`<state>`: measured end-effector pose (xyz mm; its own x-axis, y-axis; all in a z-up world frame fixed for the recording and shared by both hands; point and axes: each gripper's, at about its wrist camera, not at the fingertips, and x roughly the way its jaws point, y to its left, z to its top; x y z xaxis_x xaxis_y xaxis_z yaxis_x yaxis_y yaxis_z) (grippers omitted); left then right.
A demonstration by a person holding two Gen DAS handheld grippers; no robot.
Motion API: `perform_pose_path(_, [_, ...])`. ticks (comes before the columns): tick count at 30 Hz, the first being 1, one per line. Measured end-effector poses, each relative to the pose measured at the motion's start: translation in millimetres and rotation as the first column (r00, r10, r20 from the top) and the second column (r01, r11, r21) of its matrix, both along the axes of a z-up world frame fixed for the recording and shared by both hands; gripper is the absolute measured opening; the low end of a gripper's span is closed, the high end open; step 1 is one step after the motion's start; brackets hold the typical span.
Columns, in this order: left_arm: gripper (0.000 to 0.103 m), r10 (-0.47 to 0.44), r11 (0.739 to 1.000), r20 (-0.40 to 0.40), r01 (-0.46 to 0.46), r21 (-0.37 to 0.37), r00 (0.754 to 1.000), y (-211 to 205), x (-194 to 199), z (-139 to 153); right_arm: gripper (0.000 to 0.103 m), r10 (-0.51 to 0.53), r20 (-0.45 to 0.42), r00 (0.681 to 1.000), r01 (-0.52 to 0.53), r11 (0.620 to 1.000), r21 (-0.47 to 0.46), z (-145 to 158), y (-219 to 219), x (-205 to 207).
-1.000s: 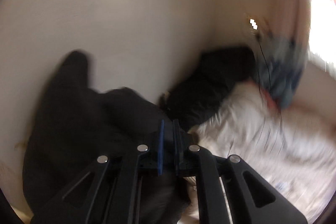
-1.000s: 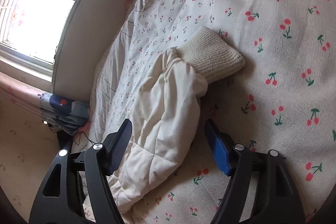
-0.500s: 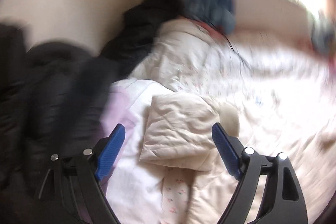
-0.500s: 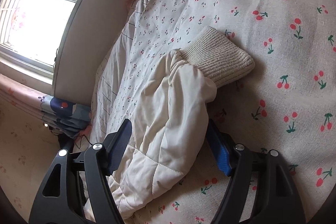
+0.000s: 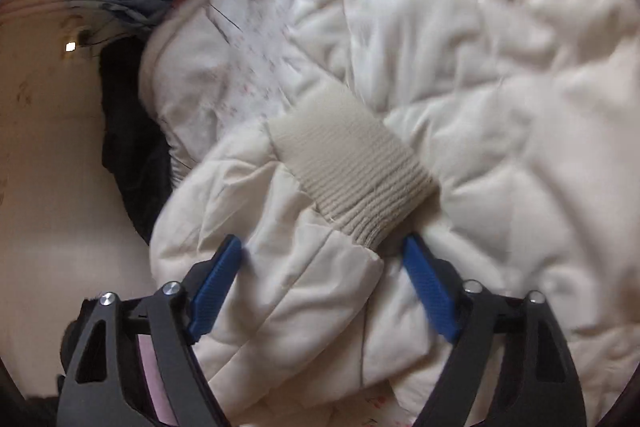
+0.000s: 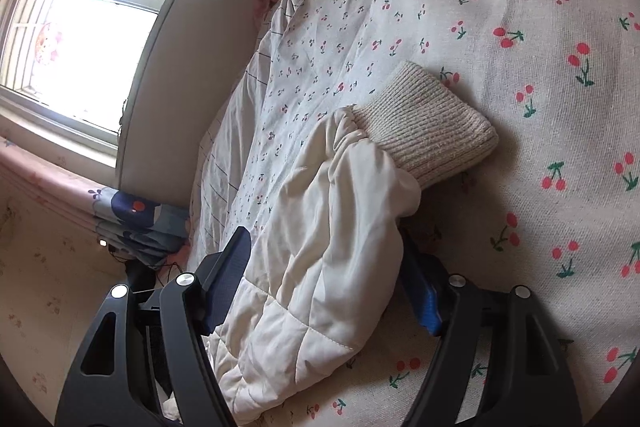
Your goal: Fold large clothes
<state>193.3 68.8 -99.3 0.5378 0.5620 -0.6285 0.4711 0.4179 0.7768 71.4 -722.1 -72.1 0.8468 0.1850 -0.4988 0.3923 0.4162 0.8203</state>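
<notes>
Swung down from the dark clothes, the closing left gripper (image 5: 322, 261) straddles a cream sleeve (image 5: 304, 291) below its ribbed cuff (image 5: 352, 171), right gripper (image 6: 326, 267) spread around the other sleeve (image 6: 320, 247); both should pinch padding squarely.

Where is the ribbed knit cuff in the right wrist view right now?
The ribbed knit cuff sits right of centre, at the end of the cream padded sleeve, lying on the cherry-print bedspread, beyond the right gripper.
</notes>
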Motion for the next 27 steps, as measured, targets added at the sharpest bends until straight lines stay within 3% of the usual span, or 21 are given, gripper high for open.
perform_pose_path(2, [0.032,0.080,0.987,0.018,-0.076,-0.141,0.997,7,6,22,0.069,0.013,0.002,1.000,-0.013,1.000,0.002,1,-1,1])
perform_pose_path(4, [0.030,0.186,0.933,0.133,-0.133,-0.333,0.974,24,6,68,0.069,0.018,0.009,1.000,-0.019,1.000,0.002,0,-3,1])
perform_pose_path(5, [0.029,0.248,0.891,0.166,-0.158,-0.426,0.954,36,4,87,0.069,0.019,0.014,1.000,-0.019,1.000,0.006,0,-3,0])
perform_pose_path(6, [0.028,0.331,0.821,0.195,-0.180,-0.542,0.923,54,1,112,0.069,0.020,0.018,1.000,-0.020,1.000,0.007,0,-4,-1])
perform_pose_path(8, [0.027,0.451,0.700,0.224,-0.187,-0.689,0.864,85,-6,151,0.069,0.027,0.024,0.999,-0.027,1.000,0.001,0,-3,-1])
perform_pose_path(9, [0.027,0.529,0.602,0.232,-0.168,-0.781,0.816,108,-15,175,0.069,0.035,0.027,0.999,-0.035,0.999,-0.005,1,-3,0])
perform_pose_path(10, [0.027,0.589,0.517,0.233,-0.139,-0.845,0.774,130,-24,194,0.069,0.047,0.032,0.998,-0.047,0.999,-0.014,1,-3,2])
perform_pose_path(11, [0.027,0.624,0.460,0.230,-0.113,-0.880,0.747,146,-27,206,0.069,0.055,0.040,0.998,-0.054,0.998,-0.021,2,-2,3])
perform_pose_path(12, [0.027,0.669,0.397,0.229,-0.079,-0.915,0.707,165,-39,221,0.062,0.063,0.059,0.996,-0.062,0.998,-0.022,2,-2,4])
perform_pose_path(15, [0.027,0.727,0.336,0.228,-0.046,-0.941,0.647,199,-51,233,0.031,0.035,0.068,0.997,-0.036,0.999,0.006,-2,-4,1])
perform_pose_path(18, [0.027,0.755,0.272,0.188,-0.039,-0.961,0.628,223,-56,225,0.020,0.018,0.084,0.996,-0.021,0.999,0.033,-6,-8,-4])
perform_pose_path(21, [0.027,0.757,0.268,0.185,-0.039,-0.963,0.627,228,-59,221,0.011,0.008,0.107,0.994,-0.011,1.000,0.029,-5,-13,-8])
perform_pose_path(23, [0.027,0.754,0.278,0.193,-0.040,-0.960,0.627,227,-62,227,0.010,0.023,0.105,0.994,-0.024,1.000,0.003,0,-13,-6])
perform_pose_path(27, [0.027,0.759,0.268,0.187,-0.038,-0.963,0.624,234,-64,237,0.007,0.015,0.158,0.987,-0.007,0.999,-0.053,25,-3,-3])
